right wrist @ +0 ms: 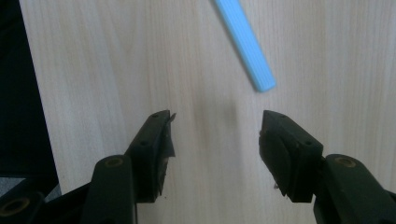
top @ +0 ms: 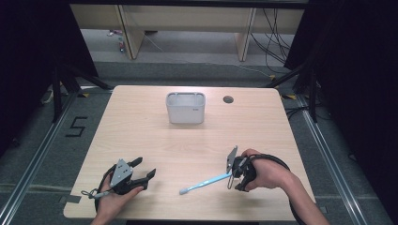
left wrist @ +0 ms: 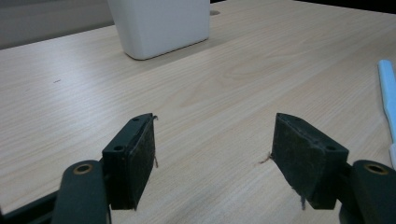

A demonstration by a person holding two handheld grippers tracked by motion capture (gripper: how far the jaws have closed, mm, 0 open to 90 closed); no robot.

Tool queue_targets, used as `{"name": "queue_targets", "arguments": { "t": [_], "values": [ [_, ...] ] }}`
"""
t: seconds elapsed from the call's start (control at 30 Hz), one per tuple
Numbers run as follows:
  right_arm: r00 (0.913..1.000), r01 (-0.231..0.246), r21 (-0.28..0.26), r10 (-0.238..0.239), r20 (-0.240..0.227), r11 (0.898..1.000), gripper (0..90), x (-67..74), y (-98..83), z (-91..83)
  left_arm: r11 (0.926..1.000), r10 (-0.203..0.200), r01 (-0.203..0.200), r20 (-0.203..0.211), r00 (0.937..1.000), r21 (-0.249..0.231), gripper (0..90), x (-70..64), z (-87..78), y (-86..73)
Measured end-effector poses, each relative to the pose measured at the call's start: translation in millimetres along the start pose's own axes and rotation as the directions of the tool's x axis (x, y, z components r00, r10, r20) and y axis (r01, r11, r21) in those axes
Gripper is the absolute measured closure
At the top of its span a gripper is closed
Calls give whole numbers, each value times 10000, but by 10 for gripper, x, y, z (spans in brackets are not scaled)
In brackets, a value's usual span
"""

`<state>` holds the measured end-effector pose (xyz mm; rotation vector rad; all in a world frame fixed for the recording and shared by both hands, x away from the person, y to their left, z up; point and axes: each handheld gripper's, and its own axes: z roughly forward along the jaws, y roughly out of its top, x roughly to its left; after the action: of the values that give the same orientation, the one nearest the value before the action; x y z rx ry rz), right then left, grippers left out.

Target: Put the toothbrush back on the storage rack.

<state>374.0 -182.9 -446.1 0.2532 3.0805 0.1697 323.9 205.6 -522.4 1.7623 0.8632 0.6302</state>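
Toothbrush [top: 202, 183], light blue, lies flat on the table [top: 141, 126] toward the near right, slanting from its head near the front edge up to its handle end by the right claw [top: 233, 177]. That claw hangs just above the wood, jaws apart and empty, the handle end just ahead of them and untouched. Left claw [top: 141, 174] sits near the front left, jaws wide apart, holding nothing. White bin [top: 186, 108] stands at the far middle, well apart from both, with bare wood all between. A small round hole [top: 228, 99] lies beside the bin.
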Motion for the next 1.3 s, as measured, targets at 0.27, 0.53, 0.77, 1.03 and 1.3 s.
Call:
{"name": "queue_targets", "arguments": {
  "t": [0.27,0.53,0.77,1.03,1.3],
  "values": [
    [9957,919,-138,-920,-71,9957,474,-59,257,49,10000,46,-46,-36,10000,39,296,-4,-3,2],
    [9868,1587,-91,-1589,-305,9873,524,-122,474,140,10000,63,-63,-13,10000,26,295,-2,-6,2],
    [9828,1747,48,-1740,-621,9846,571,-151,567,211,10000,71,-71,-11,10000,17,294,0,-8,1],
    [9717,2254,295,-2226,-792,9738,605,-179,669,303,10000,91,-91,-7,10000,22,293,-4,-7,1],
    [9642,2507,381,-2460,-987,9673,652,-183,704,371,9999,155,-155,-11,9999,27,292,-7,-9,1]
  ]
}}
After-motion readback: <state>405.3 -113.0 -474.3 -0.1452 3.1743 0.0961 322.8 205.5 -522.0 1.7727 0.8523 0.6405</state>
